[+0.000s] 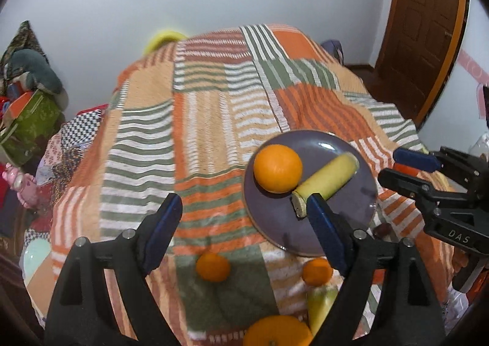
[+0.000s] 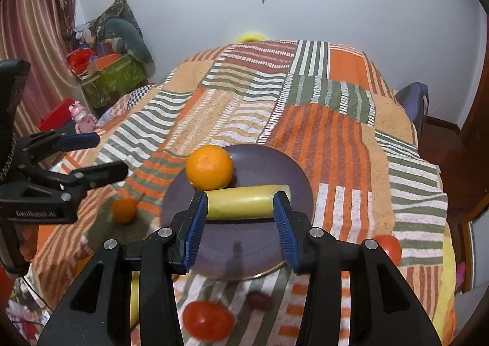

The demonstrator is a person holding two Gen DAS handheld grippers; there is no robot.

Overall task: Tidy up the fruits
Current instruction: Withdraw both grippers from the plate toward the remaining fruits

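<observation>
A purple plate (image 1: 336, 223) (image 2: 262, 162) lies on the striped bedspread and holds an orange (image 1: 277, 168) (image 2: 209, 167) and a yellow-green cylinder fruit (image 1: 327, 180) (image 2: 241, 202). My left gripper (image 1: 244, 223) is open and empty, left of the plate. Two small oranges (image 1: 212, 266) (image 1: 317, 271), a big orange (image 1: 276, 332) and a yellow-green fruit (image 1: 321, 303) lie below it. My right gripper (image 2: 241, 217) is open, its jaws on either side of the cylinder fruit, apart from it. It also shows in the left wrist view (image 1: 406, 168).
Two red tomatoes (image 2: 207, 320) (image 2: 388, 248) and a dark plum (image 2: 259, 300) lie near the plate's front edge. A small orange (image 2: 124, 210) sits left of the plate. Boxes and toys (image 2: 113, 76) stand beside the bed at left. A wooden door (image 1: 424, 27) is at right.
</observation>
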